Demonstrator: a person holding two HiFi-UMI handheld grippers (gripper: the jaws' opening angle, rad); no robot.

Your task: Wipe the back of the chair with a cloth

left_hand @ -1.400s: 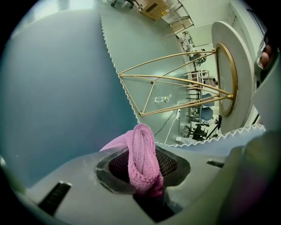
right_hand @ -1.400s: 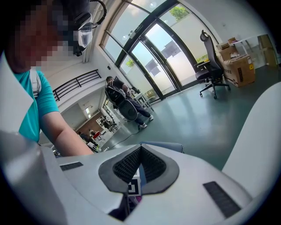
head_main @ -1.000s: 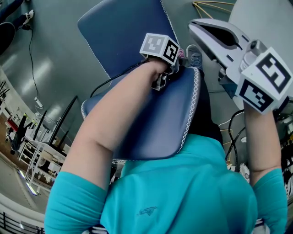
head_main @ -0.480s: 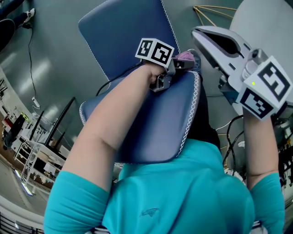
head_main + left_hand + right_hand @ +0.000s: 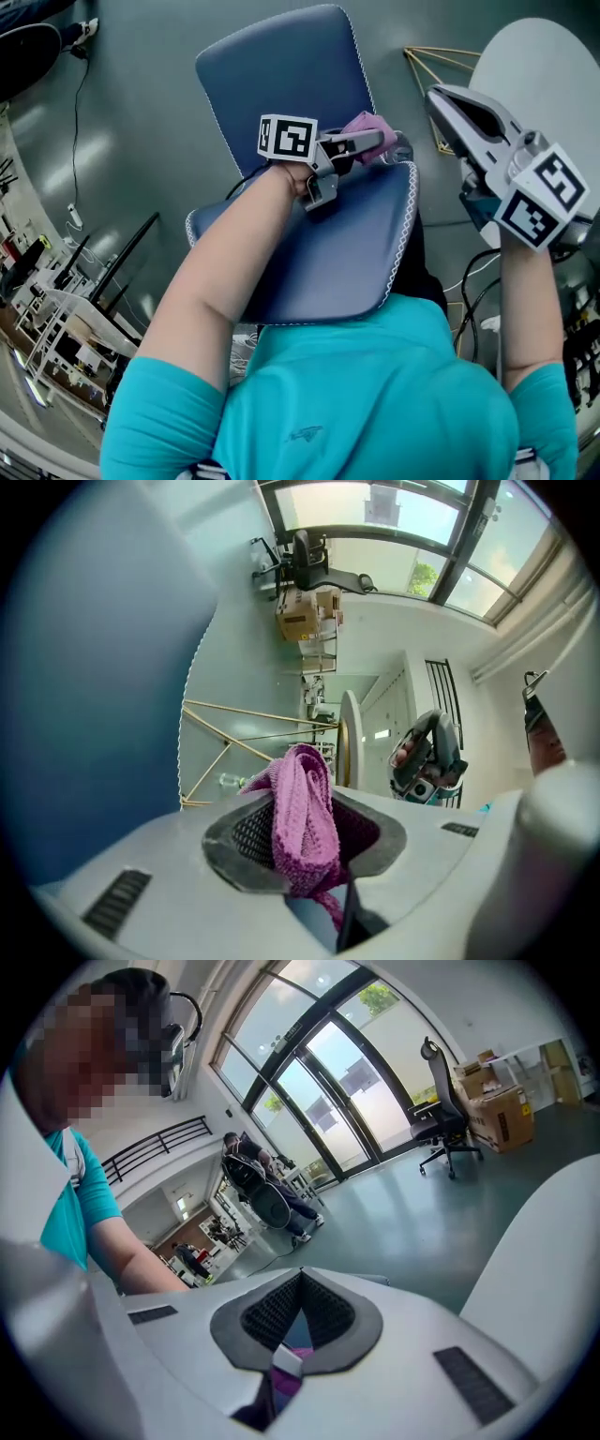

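Observation:
The blue chair stands right before me in the head view, its backrest [image 5: 319, 253] close to my body and its seat [image 5: 281, 84] beyond. My left gripper [image 5: 375, 142] lies across the backrest's top edge, shut on a pink knitted cloth [image 5: 366, 124]. In the left gripper view the cloth [image 5: 302, 817] bunches between the jaws, with the blue chair [image 5: 94, 667] filling the left side. My right gripper [image 5: 445, 98] is held up to the right of the chair, apart from it. Its pads [image 5: 286, 1312] meet in the right gripper view, with nothing held.
A white round table [image 5: 544, 75] on gold wire legs [image 5: 436, 66] stands right of the chair. A cable [image 5: 80, 112] trails over the grey floor at the left, near metal racks [image 5: 56, 309]. An office chair [image 5: 441, 1119] and cardboard boxes [image 5: 497, 1115] stand by the windows.
My left gripper has swung leftwards along the backrest's top edge, and the pink cloth has come into sight. The right gripper stays raised at the right.

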